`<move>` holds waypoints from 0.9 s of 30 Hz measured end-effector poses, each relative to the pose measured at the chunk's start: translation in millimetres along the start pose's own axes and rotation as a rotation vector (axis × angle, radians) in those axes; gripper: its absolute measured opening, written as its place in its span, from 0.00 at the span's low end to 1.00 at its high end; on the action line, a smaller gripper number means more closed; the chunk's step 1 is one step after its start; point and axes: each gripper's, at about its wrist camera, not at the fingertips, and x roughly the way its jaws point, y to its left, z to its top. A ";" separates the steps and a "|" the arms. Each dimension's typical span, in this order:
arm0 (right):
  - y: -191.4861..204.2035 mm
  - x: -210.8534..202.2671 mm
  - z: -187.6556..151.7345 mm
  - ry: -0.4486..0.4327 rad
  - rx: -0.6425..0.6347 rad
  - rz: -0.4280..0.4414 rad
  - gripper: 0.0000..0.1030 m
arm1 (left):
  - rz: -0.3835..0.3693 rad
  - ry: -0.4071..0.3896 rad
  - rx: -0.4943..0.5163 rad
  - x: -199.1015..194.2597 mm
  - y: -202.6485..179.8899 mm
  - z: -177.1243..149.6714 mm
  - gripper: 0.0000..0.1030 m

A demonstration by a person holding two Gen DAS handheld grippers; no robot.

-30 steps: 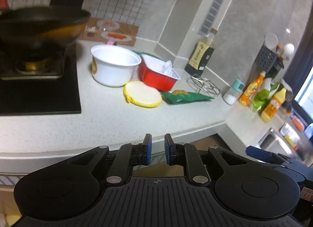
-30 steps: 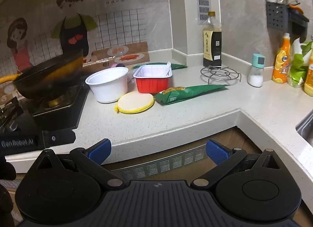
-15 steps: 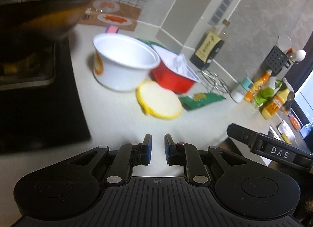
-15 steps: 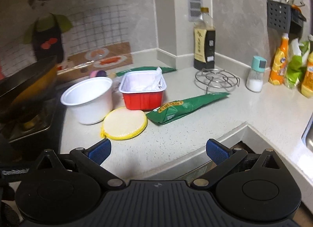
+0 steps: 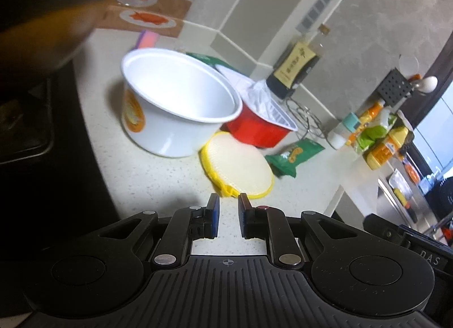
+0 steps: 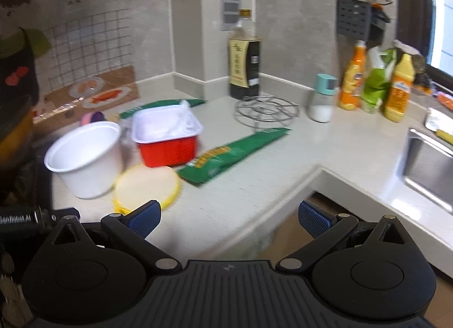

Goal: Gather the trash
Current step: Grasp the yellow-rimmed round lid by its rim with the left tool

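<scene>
on the worktop (image 6: 283, 164) the bowl (image 5: 175, 101), tray (image 6: 167, 135), lid (image 5: 240, 169) and wrapper (image 6: 232, 152) lie uncollected; left gripper (image 5: 225, 216) narrowly apart and empty, right gripper (image 6: 229, 217) wide apart.

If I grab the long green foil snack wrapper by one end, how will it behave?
The long green foil snack wrapper lies flat and looks empty, so it is probably very light and would droop when lifted. Its glossy film may slip between pads. A push would likely slide it across the smooth pale speckled countertop rather than tip it.

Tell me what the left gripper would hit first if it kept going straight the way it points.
Most likely the round yellow lid lying flat on the counter, straight ahead of the left gripper. Depth is unclear, so bare counter might come first.
</scene>
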 end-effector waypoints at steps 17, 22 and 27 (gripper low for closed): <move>-53.0 57.6 11.0 0.019 -0.036 0.124 1.00 | 0.221 -0.252 -0.268 -19.6 -8.0 37.7 0.16; -62.0 79.0 20.5 0.027 -0.039 0.197 1.00 | 0.295 -0.222 -0.282 -11.0 -12.7 42.6 0.16; -62.2 96.1 27.8 0.026 -0.051 0.243 1.00 | 0.281 -0.205 -0.066 2.1 -54.6 28.4 0.16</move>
